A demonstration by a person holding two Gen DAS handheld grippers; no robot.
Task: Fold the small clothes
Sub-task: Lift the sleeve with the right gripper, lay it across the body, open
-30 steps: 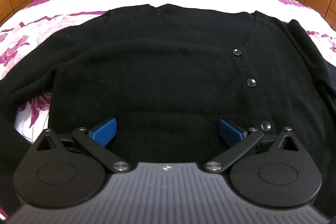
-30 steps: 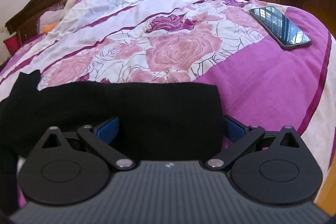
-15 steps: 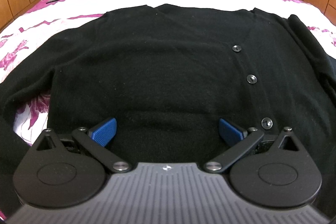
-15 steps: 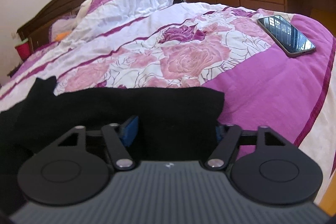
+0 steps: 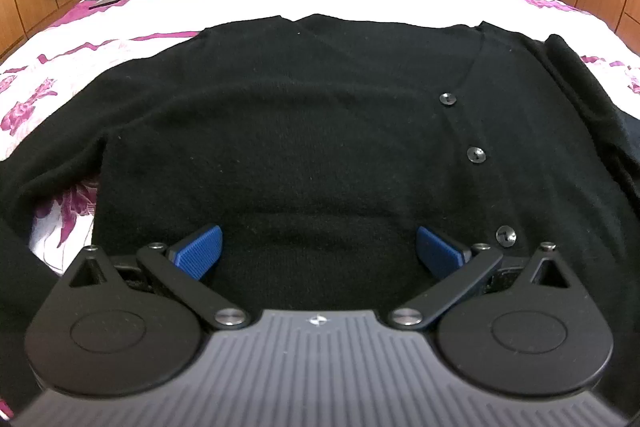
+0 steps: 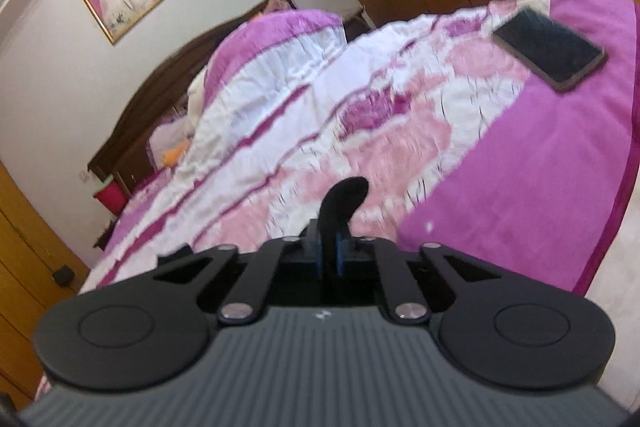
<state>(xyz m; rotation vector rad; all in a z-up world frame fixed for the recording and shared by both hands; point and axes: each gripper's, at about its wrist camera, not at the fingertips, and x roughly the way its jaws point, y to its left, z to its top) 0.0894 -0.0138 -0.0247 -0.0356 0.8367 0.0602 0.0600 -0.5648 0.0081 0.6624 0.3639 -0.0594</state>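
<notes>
Your right gripper [image 6: 329,247] pinches black fabric, probably the cardigan's [image 5: 300,147] sleeve end, for folding, while your left gripper [image 5: 318,251] waits wide open over the near hem.

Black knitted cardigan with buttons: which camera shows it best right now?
The left wrist view: the black knitted cardigan lies spread across the bed there. The right wrist view shows only a pinched fold of it in the right gripper.
</notes>
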